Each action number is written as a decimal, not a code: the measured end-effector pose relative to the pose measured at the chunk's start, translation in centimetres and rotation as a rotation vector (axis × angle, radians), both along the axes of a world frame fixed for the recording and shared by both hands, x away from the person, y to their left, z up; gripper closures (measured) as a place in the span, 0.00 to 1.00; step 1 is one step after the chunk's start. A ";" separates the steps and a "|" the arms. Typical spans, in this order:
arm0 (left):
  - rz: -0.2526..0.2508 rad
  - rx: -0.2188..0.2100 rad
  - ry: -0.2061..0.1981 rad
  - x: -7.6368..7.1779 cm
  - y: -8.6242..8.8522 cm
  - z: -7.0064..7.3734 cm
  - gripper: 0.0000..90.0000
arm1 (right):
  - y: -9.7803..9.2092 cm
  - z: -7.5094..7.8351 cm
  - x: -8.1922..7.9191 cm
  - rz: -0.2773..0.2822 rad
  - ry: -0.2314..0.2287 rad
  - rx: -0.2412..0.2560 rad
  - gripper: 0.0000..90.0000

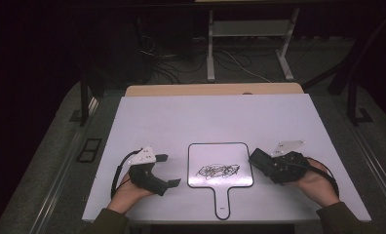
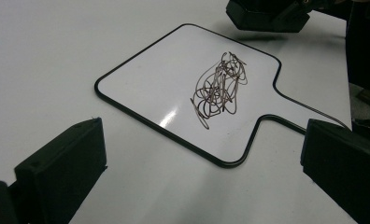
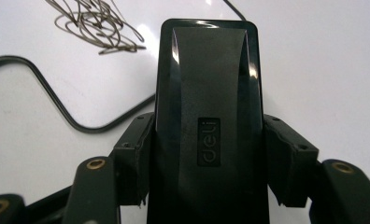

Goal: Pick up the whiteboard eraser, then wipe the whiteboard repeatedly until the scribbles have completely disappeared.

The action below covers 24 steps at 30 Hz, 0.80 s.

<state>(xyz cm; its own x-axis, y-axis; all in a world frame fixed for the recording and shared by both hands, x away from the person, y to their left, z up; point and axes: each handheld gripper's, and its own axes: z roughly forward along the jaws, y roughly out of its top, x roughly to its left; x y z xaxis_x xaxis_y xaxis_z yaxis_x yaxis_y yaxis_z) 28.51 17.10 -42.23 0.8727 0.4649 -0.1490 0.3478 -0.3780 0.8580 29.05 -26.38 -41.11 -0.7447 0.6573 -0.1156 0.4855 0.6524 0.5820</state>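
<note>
A small white paddle-shaped whiteboard (image 1: 205, 156) with a black rim lies flat at the table's front middle, its handle towards the person. A dark scribble (image 1: 219, 170) covers its middle. My left gripper (image 1: 167, 170) rests just left of the board, open, with nothing between its jaws; in the left gripper view the board (image 2: 150, 79) and scribble (image 2: 219, 88) lie ahead of it. My right gripper (image 1: 274, 168) sits at the board's right edge, shut on a black block eraser (image 3: 209, 93) that points at the scribble (image 3: 92, 23). The eraser (image 2: 267, 14) hovers by the board's far corner.
The white table top (image 1: 181, 117) stretches back behind the board. Past its far edge are a tan board edge (image 1: 215, 89), cables (image 1: 181, 63) on the floor and a white stand (image 1: 249, 29). Black frame legs (image 1: 86, 92) stand at the left.
</note>
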 end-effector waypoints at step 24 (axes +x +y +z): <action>0.004 -0.014 -0.001 -0.2 0.1 0.1 0.00 | 3.8 1.3 2.9 0.042 -0.015 0.003 0.43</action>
<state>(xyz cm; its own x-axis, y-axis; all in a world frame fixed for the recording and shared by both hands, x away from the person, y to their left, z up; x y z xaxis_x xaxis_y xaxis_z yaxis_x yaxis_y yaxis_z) 28.34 17.21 -42.15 0.8710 0.4664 -0.1546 0.3486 -0.3649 0.8633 31.92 -22.55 -39.82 -0.7701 0.6256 -0.1248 0.4490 0.6704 0.5907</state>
